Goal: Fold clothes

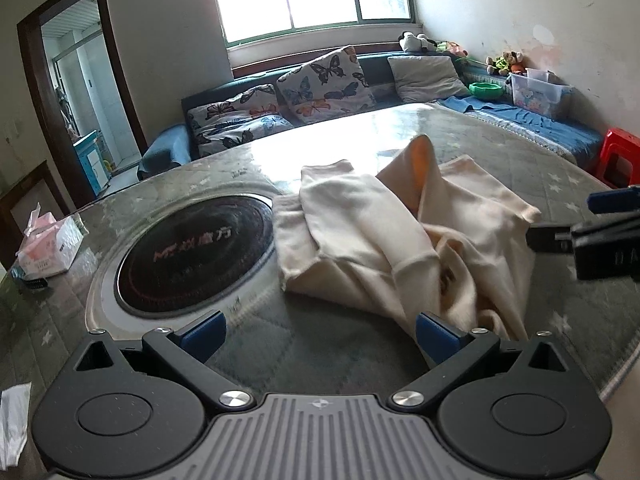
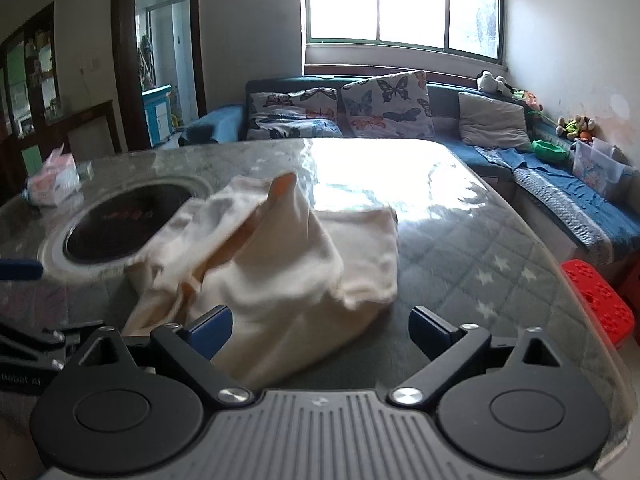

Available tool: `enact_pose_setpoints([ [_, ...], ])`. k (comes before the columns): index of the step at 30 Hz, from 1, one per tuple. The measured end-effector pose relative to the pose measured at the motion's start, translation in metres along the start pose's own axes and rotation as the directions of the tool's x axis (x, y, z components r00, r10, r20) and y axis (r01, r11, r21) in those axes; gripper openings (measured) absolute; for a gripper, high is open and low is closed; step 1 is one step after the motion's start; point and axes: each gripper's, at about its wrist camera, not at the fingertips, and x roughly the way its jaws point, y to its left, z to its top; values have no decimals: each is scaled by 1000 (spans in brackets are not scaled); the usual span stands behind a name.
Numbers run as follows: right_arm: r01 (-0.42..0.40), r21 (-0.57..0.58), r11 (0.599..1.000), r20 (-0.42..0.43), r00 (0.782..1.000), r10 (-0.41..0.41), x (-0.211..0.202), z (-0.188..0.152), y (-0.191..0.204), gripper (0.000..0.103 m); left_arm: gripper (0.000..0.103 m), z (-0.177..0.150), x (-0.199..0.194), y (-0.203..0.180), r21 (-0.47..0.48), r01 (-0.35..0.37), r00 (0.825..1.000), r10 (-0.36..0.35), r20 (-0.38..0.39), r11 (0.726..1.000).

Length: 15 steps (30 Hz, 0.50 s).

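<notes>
Far left on the round table [image 1: 520,148]: tissue box [image 1: 50,246], pink tissue poking up, close to the table's edge. Next to the right, black induction cooktop [image 1: 192,252] sunk into the tabletop, ringed in silver, red lettering on the glass. Just right of it, touching or overlapping the silver ring: cream garment [image 1: 384,236], rumpled and partly folded in a heap on the clear-covered, star-patterned grey tablecloth [image 2: 480,272], one orange-lined corner sticking up at the top.

Left gripper [image 1: 318,334]: spread wide, nothing between the blue pads, low over the table at the near edge of the cloth; right pad just beside a hanging fold, contact not clear. Right gripper [image 2: 320,330]: likewise spread wide and empty-handed, the near end of the heap lying between and just ahead of its pads, left pad right against the cloth. Seen from the left wrist, its dark body at the far right edge, level with the garment's right side.

Behind the table: blue sofa [image 2: 452,100] under a bright window [image 2: 400,4], butterfly cushions [image 2: 384,104]. Far right: red plastic stool [image 2: 600,304].
</notes>
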Motion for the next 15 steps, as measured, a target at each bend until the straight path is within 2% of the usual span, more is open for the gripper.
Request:
enact_pose_setpoints([
  [6,-45,39,998,2,999,45,32,41,-14,81,97,21,20,16,-9,-9,1000,9,5,1000],
  [11,-52,-12,999,-15,999,52,67,72,-11,73,88,36,37,23,-6,-8,1000,8,0,1000],
  [15,-74,-22,997,-46,996,73,97,88,-8,64,84,48,50,27,-22,1,1000,-1,-6,1000],
])
